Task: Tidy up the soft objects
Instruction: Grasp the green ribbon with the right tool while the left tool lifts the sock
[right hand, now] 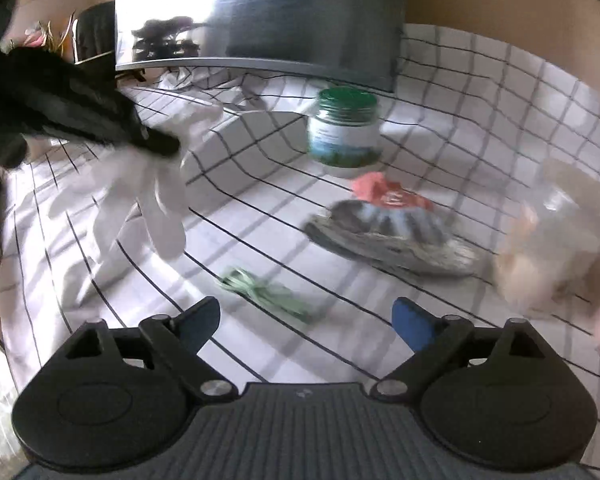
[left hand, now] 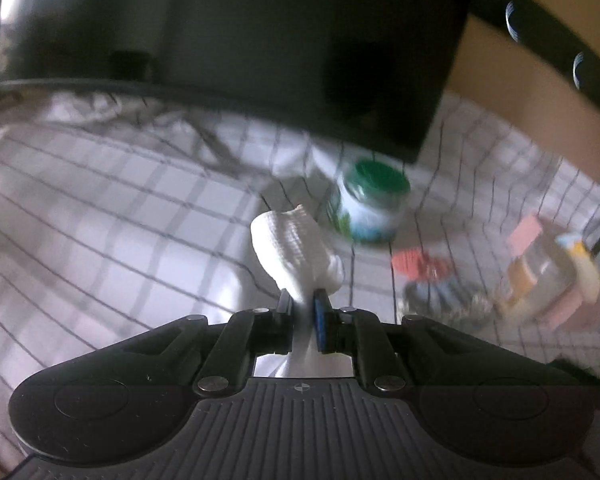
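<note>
— Two grippers over a bed: what does each hold?

— On the left, the left gripper (left hand: 303, 300) has its jaws clamped on a white knitted cloth (left hand: 294, 246), which bunches above the fingertips and hangs below them, lifted clear of the grid-checked sheet (left hand: 100, 200). The right gripper (right hand: 306, 320) stands with jaws wide apart and nothing between them.

— And what lies around them?

— Just ahead of the right gripper, a green band (right hand: 264, 292) lies on the sheet. Beyond it, a grey striped fabric heap (right hand: 388, 236) touches a red packet (right hand: 392, 196), with a green-lidded jar (right hand: 344, 132) upright behind them. At far right sits a pale, blurred bundle (right hand: 560, 232), too smeared to identify. A dark monitor (right hand: 260, 12) stands at the back.
</note>
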